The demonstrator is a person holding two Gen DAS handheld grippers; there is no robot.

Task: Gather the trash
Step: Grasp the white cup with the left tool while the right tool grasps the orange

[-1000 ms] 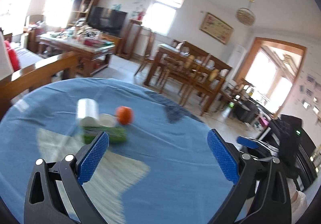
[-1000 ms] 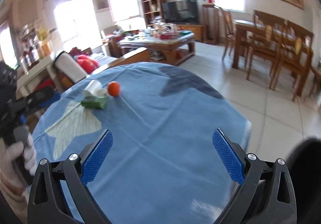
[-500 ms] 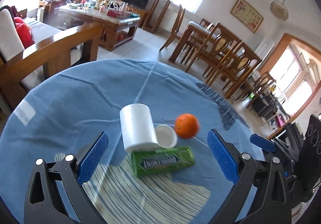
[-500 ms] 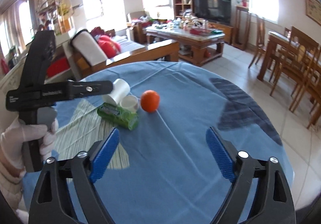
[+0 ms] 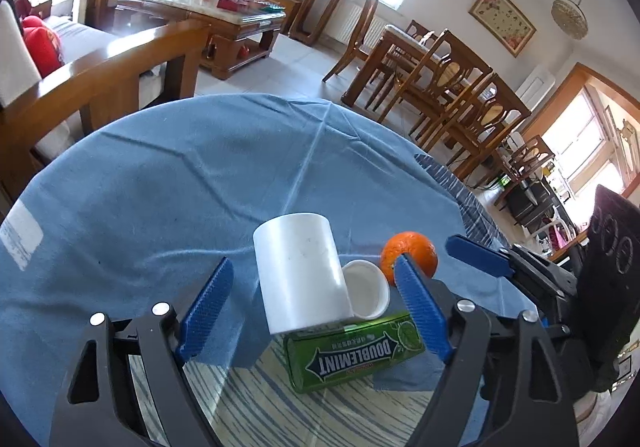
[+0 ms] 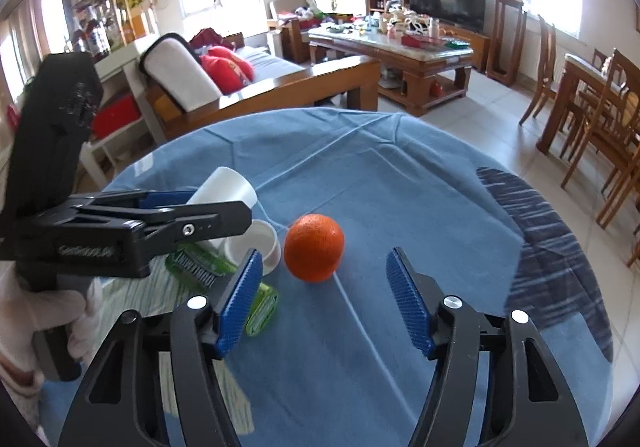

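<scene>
A white paper cup (image 5: 299, 271) lies on its side on the blue tablecloth (image 5: 168, 183), with a smaller white cup (image 5: 366, 289) against it and a green Doublemint gum pack (image 5: 354, 355) in front. An orange (image 5: 410, 253) sits to the right. My left gripper (image 5: 312, 307) is open, its fingers on either side of the white cup. In the right wrist view my right gripper (image 6: 324, 293) is open just short of the orange (image 6: 315, 253); the gum pack (image 6: 208, 267) and the small cup (image 6: 254, 243) lie at its left, partly hidden by the left gripper's body (image 6: 132, 227).
The round table's far edge (image 6: 360, 113) drops to a tiled floor. A wooden sofa (image 6: 256, 87) and a coffee table (image 6: 400, 51) stand beyond it, and dining chairs (image 6: 600, 119) at the right. A striped mat (image 5: 312, 411) shows under the cloth.
Both grippers have moved in toward the objects. The left gripper's fingers now flank the white cup and have narrowed. The right gripper has closed in on the orange and narrowed too.
</scene>
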